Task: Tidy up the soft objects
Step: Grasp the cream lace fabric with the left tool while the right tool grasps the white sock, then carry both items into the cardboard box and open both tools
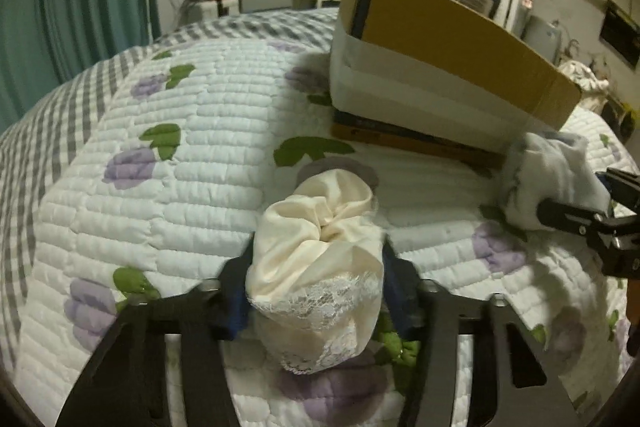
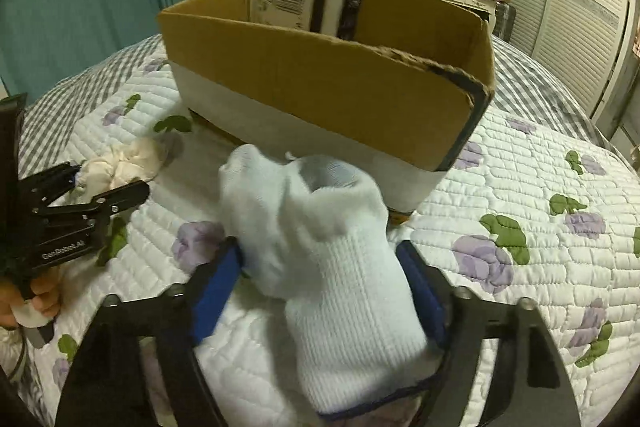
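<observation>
Two claws each clamp one bundle: left claw [image 1: 316, 291] cream cloth [image 1: 320, 259], right claw [image 2: 320, 291] white sock [image 2: 332, 267].

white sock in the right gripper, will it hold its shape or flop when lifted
The white sock will probably flop: its free end already sags beyond the right gripper. It looks light, thin knit. Its ribbed surface likely resists slipping out.

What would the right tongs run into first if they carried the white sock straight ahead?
Most likely the near wall of the cardboard box, directly ahead of the right tongs and white sock. Depth is uncertain, but nothing else lies between.
</observation>
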Tool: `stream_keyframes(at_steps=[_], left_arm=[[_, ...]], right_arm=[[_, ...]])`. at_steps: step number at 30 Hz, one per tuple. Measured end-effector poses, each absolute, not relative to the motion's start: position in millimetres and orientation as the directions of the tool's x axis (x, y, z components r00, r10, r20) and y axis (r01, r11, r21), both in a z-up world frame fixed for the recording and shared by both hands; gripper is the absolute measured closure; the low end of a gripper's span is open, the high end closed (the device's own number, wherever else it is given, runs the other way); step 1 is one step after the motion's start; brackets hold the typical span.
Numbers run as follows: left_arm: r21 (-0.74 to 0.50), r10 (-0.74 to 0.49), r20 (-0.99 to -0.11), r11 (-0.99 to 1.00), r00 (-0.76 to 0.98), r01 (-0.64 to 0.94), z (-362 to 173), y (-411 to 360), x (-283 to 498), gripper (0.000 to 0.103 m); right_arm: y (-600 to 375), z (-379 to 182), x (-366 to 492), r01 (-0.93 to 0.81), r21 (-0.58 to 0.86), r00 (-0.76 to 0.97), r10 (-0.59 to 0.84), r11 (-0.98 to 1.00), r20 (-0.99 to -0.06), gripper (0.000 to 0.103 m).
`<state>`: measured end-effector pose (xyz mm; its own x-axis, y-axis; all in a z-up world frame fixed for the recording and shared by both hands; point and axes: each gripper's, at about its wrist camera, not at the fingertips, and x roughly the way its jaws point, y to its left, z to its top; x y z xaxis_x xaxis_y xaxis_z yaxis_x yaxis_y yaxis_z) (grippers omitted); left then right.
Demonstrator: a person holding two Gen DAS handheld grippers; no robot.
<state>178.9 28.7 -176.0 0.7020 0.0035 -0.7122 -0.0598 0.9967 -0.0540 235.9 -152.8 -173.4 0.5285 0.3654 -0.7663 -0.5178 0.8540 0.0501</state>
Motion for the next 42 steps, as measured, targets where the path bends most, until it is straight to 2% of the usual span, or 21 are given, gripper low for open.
stream_keyframes(at_steps=[1,2,5,8,16,22,29,37,42], left_arm=[[-0.058,0.0,-0.711,0.997,0.703,-0.058,-175.5,29.3,177.9,0.063],[-0.065,-0.009,-0.71,0.996,0.704,-0.054,-174.0,28.7,175.6,0.071],[-0.084,-0.032,-0.705,0.996,0.708,-0.039,-168.7,24.9,163.2,0.074],[-0.08,-0.037,-0.706,0.996,0.707,-0.029,-164.0,21.9,151.3,0.075],[-0.085,-0.06,-0.692,0.996,0.719,0.002,-134.2,13.7,115.9,0.075],[-0.061,-0.072,-0.668,0.997,0.741,0.042,-102.8,-0.7,102.4,0.075],[-0.027,-0.098,-0.585,0.994,0.805,0.101,-40.6,-23.7,98.1,0.075],[0.037,-0.097,-0.487,0.991,0.868,0.132,20.9,-43.8,131.8,0.075],[0.043,-0.111,-0.451,0.988,0.886,0.146,36.4,-48.5,170.9,0.075]], right_arm=[[-153.0,-172.0,233.1,-0.517,0.055,0.529,0.369,0.854,-0.764,0.042],[-153.2,-170.1,230.3,-0.516,0.053,0.533,0.369,0.855,-0.761,0.049],[-154.5,-162.4,221.6,-0.518,0.055,0.543,0.377,0.854,-0.75,0.059],[-156.4,-156.9,212.4,-0.518,0.068,0.543,0.389,0.853,-0.744,0.062],[-166.6,-124.6,173.7,-0.492,0.086,0.594,0.407,0.866,-0.694,0.063],[-166.4,-82.7,143.0,-0.535,0.032,0.612,0.414,0.844,-0.674,0.063],[-177.6,-24.4,124.6,-0.521,0.002,0.67,0.41,0.854,-0.619,0.063],[-185.6,38.7,151.8,-0.503,0.003,0.734,0.429,0.864,-0.527,0.063],[-184.7,65.3,190.9,-0.484,0.006,0.769,0.428,0.875,-0.475,0.063]])
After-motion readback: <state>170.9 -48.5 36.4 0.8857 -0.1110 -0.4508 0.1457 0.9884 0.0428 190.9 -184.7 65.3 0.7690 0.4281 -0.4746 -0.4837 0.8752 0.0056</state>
